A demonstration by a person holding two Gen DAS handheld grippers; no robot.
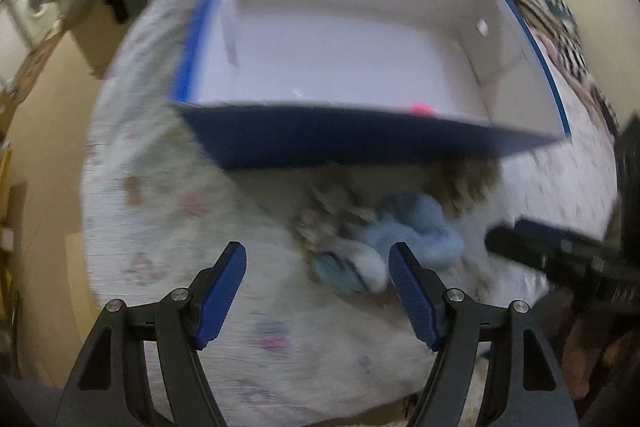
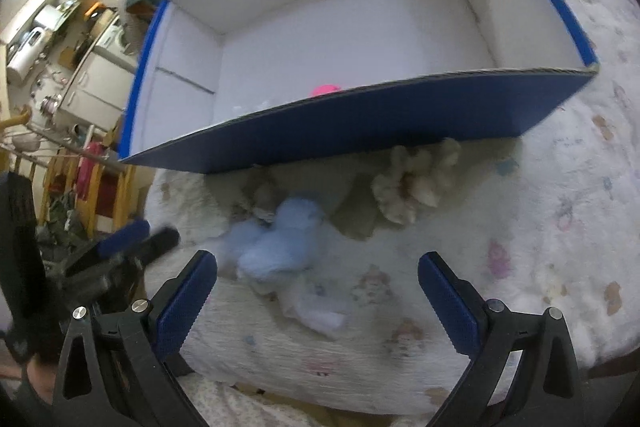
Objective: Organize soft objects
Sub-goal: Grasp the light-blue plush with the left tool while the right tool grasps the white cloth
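A blue box with a white inside (image 1: 304,143) (image 2: 360,127) stands on a bed. A pink object (image 1: 422,108) (image 2: 326,89) lies inside it by the near wall. In front of the box lie a light blue plush (image 1: 424,227) (image 2: 288,239), a beige fluffy toy (image 1: 468,183) (image 2: 416,183) and a small white cloth (image 2: 320,311). My left gripper (image 1: 318,257) is open and empty, just short of the blue plush. My right gripper (image 2: 318,265) is open and empty above the plush and cloth. Each gripper shows in the other's view (image 1: 560,251) (image 2: 128,239).
The bed has a white quilt with small pastel prints (image 1: 160,227) (image 2: 560,207). The left wrist view is blurred. A kitchen area with a washing machine (image 1: 36,1) and cupboards (image 2: 96,75) lies left of the bed. Wooden chairs (image 2: 92,183) stand at the bedside.
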